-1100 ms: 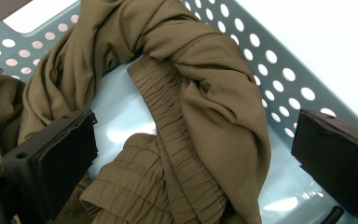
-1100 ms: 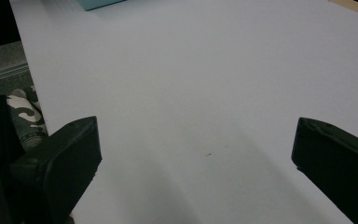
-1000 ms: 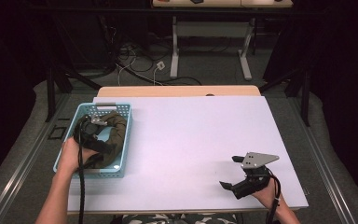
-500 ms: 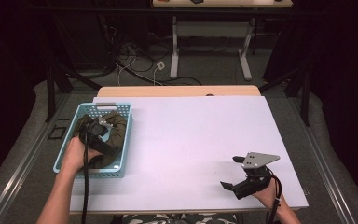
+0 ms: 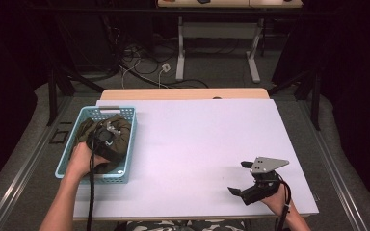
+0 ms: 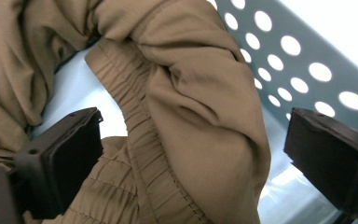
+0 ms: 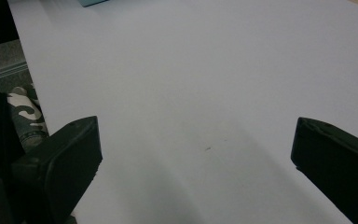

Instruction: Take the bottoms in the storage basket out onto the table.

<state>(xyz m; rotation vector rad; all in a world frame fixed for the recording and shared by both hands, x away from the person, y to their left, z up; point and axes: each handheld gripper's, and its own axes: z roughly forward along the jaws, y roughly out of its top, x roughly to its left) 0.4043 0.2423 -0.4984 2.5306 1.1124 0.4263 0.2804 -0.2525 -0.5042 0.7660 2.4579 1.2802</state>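
There, at about nine o'clock on the white bench (image 5: 197, 149), my left tool (image 6: 193, 154) was down inside the pale blue perforated basket (image 5: 125, 144), buried among the folds of the olive-brown cloth (image 6: 196, 107). Its jaws had just been closing a little, yet they stood wide apart, one on each side of a gathered, stitched ridge of the cloth, with neither pad pressing on it. The cloth lay crumpled in the basket, bunched against the holed wall and covering most of the floor. At about five o'clock, near the bench's front edge, my right tool (image 5: 243, 179) rested with its jaws spread wide over bare white surface, holding nothing, well apart from the basket.
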